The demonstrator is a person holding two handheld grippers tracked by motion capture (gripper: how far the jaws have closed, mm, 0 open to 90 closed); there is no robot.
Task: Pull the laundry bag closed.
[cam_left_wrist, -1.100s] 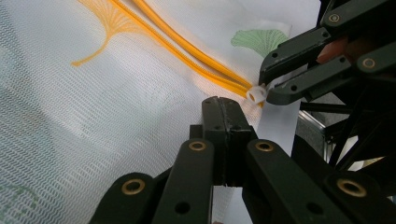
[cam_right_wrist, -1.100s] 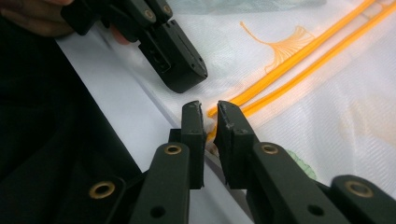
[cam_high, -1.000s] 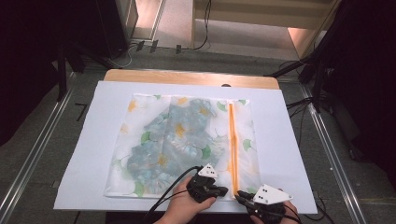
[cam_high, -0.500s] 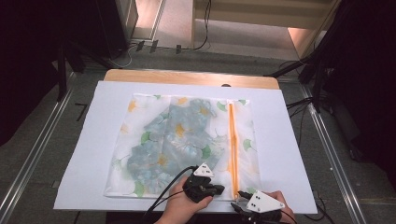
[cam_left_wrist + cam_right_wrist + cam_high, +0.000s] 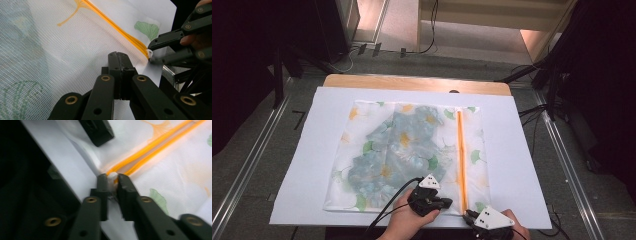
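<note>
A white mesh bag (image 5: 407,150) printed with green and yellow leaves lies flat on a white sheet (image 5: 312,165), with folded blue-patterned cloth inside. Its orange zipper (image 5: 460,150) runs down the right side. My left gripper (image 5: 444,203) is shut on the bag's mesh (image 5: 75,50) at the near edge, just left of the zipper (image 5: 120,32). My right gripper (image 5: 112,178) has just been closing, and its jaws now pinch the small white zipper pull (image 5: 113,175) at the zipper's near end. In the left gripper view the right gripper (image 5: 151,56) holds that pull (image 5: 150,52).
The white sheet covers a wooden table (image 5: 412,82) and ends just behind both hands. Metal rails (image 5: 247,165) run along the floor on both sides. Cables (image 5: 532,110) lie at the back right. Dark stands rise at the far left and right.
My right gripper has shifted a little left and toward me, to the zipper's near end. The left hand and the bag have stayed put.
</note>
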